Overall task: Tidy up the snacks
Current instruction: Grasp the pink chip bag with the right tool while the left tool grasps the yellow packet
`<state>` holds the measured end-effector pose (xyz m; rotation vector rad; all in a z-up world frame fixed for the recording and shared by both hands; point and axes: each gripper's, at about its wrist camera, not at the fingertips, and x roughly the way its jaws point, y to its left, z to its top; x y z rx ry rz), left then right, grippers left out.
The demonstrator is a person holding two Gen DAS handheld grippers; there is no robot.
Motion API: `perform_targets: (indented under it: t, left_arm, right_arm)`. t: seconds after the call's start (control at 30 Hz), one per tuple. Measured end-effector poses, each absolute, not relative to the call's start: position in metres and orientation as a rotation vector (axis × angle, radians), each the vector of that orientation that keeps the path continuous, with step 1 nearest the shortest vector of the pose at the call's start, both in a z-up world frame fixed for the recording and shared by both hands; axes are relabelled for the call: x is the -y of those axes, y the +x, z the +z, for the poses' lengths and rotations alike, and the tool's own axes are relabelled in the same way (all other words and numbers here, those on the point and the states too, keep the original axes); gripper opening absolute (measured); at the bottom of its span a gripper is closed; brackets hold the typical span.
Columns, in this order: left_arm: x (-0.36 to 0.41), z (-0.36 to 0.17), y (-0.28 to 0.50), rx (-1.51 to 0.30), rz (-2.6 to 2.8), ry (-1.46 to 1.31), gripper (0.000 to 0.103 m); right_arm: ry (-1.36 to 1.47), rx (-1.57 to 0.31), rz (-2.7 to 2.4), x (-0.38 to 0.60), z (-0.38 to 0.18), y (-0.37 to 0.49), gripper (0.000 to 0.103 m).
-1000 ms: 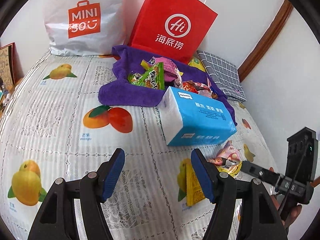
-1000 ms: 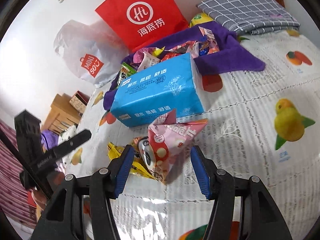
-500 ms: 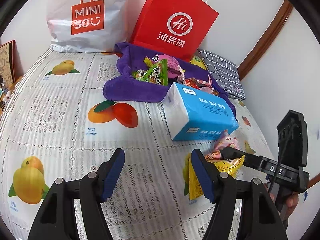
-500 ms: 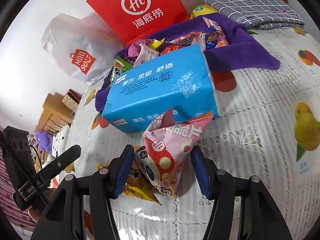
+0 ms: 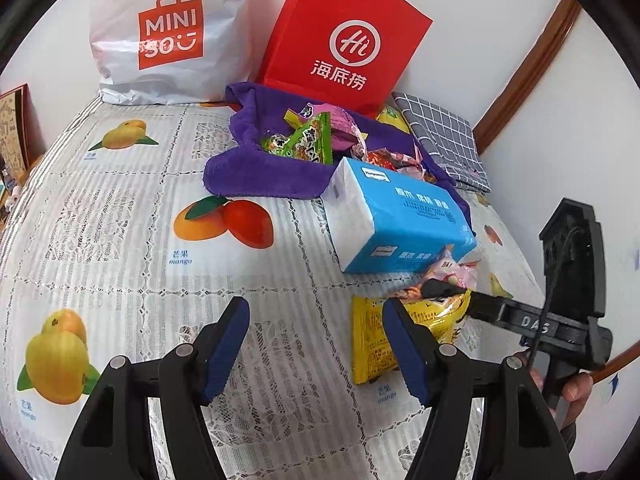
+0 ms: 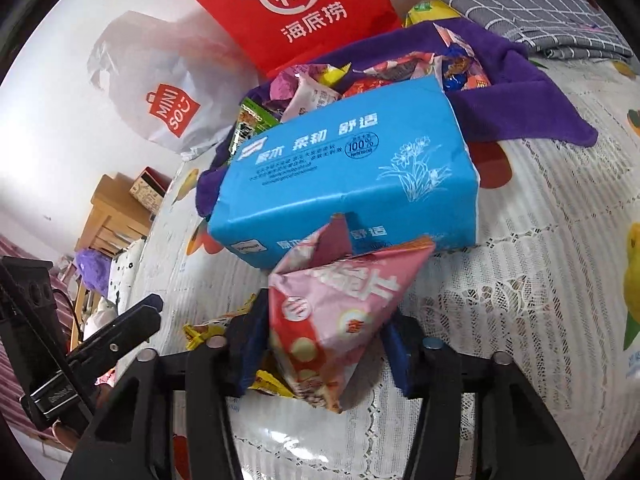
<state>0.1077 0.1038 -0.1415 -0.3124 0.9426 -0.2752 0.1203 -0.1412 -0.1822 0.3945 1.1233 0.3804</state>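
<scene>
A pink, pyramid-shaped snack packet [image 6: 340, 312] sits between the blue pads of the right claw [image 6: 324, 344]. The jaws have just been closing, and both pads now press against the packet's sides, grasping it. The packet rests on the lace cloth with printed fruit that covers the bench [image 6: 520, 320], directly in front of a blue tissue pack [image 6: 344, 168] and touching its lower long side. Beside the packet, under the claw's left pad, lie yellow snack wrappers [image 6: 208, 330].

From the left wrist view, the right claw [image 5: 440, 290] reaches in from the right edge, its tip at the pink packet [image 5: 452, 272] and above a yellow snack packet [image 5: 376, 340] lying flat on the cloth. A hand [image 5: 572, 396] holds that claw's handle.

The left claw [image 5: 316, 344] hovers released over bare cloth, its jaws apart with nothing between them, the yellow packet just beyond its right pad.

Behind the tissue pack [image 5: 400, 220], a purple towel [image 5: 256, 168] is bunched up and holds a heap of more snacks [image 5: 308, 140], including a green packet. At the far edge of the bench, against the wall, stand a red paper bag [image 5: 344, 36] and a white shopping bag [image 5: 168, 32]. A grey checked cloth [image 5: 444, 136] lies folded at the far right corner.
</scene>
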Motion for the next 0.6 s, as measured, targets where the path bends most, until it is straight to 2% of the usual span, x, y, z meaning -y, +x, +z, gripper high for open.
perform_targets:
  t: [0.27,0.4,0.6]
  left_arm:
    - [-0.092,-0.137,0.103,-0.932,-0.33,-0.318,0.067]
    - [-0.074,-0.133,0.101,-0.914,-0.365,-0.28,0.074]
    - [-0.04,-0.13,0.099,-0.907,-0.385,-0.2,0.076]
  right_arm:
    - [0.393,-1.045,0.366,0.171,-0.159,0.103,0.048]
    - [0.366,-0.996,0.3,0.196,-0.149,0.095,0.048]
    - [0.313,-0.937,0.201,0.234,-0.139,0.084,0.048]
